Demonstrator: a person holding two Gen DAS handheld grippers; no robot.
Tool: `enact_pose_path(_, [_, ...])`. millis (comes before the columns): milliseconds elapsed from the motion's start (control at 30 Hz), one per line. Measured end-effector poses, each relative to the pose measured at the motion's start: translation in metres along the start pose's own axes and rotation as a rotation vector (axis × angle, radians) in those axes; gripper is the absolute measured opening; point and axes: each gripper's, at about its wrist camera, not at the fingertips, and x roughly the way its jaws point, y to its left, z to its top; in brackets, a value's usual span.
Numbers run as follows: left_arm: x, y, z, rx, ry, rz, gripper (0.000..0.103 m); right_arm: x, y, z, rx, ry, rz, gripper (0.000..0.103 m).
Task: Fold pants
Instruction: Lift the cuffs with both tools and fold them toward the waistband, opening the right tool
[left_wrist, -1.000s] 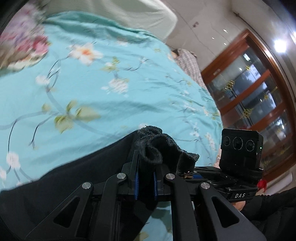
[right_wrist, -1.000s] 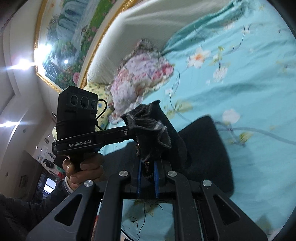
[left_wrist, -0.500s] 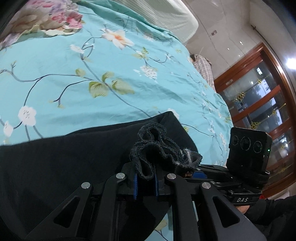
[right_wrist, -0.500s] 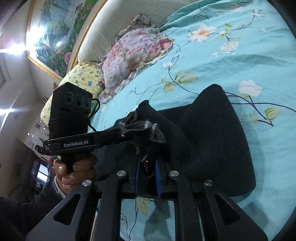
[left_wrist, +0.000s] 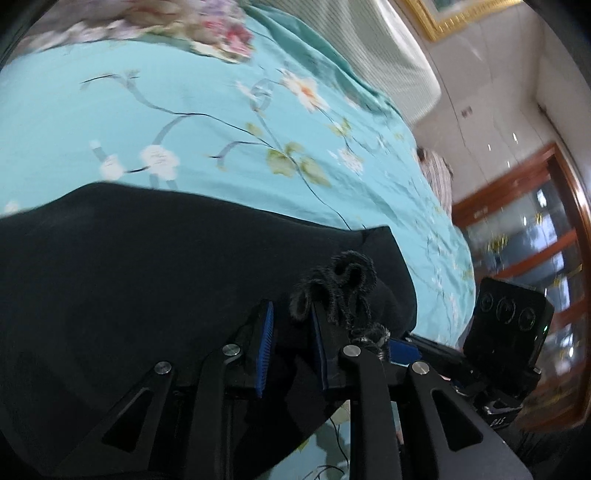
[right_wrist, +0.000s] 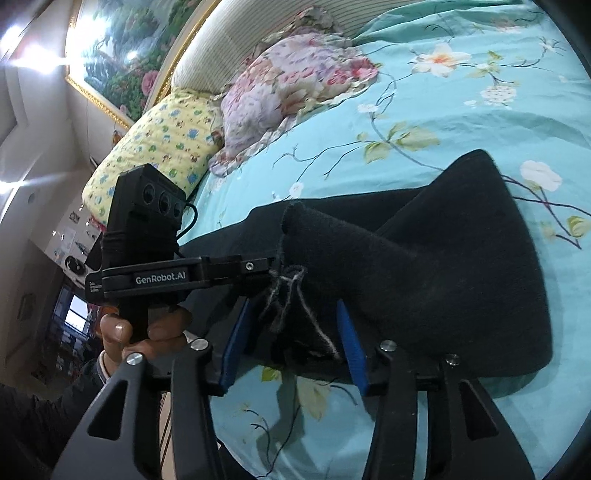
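You are at the end of a fold: the black pants (right_wrist: 443, 258) lie doubled on the teal bedspread (right_wrist: 461, 122), frayed hem bunched near you. Your left gripper (left_wrist: 291, 336) and right gripper (right_wrist: 291, 339) both stand released, fabric loose between the fingers. Next, back clear without dragging the hem. The pants' far end is cut off.

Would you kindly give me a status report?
Both tools open: left, right. Black pants released, folded on bedspread. Nothing in the way.
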Motion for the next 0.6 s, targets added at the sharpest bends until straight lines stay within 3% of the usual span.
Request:
enact_pose_path(233, [-0.020, 0.006, -0.016, -0.044, -0.061, 0.057, 0.021, 0.003, 0.014, -0.001, -0.026, 0.019, 0.010, 0.053])
enact_pose_path(333, [-0.031, 0.009, -0.024, -0.070, -0.102, 0.088, 0.026, 0.002, 0.022, 0.000, -0.045, 0.025, 0.022, 0.053])
enact_pose_path(600, [-0.080, 0.037, -0.058, -0.227, -0.229, 0.115, 0.030, 0.006, 0.042, 0.008, -0.113, 0.042, 0.044, 0.053])
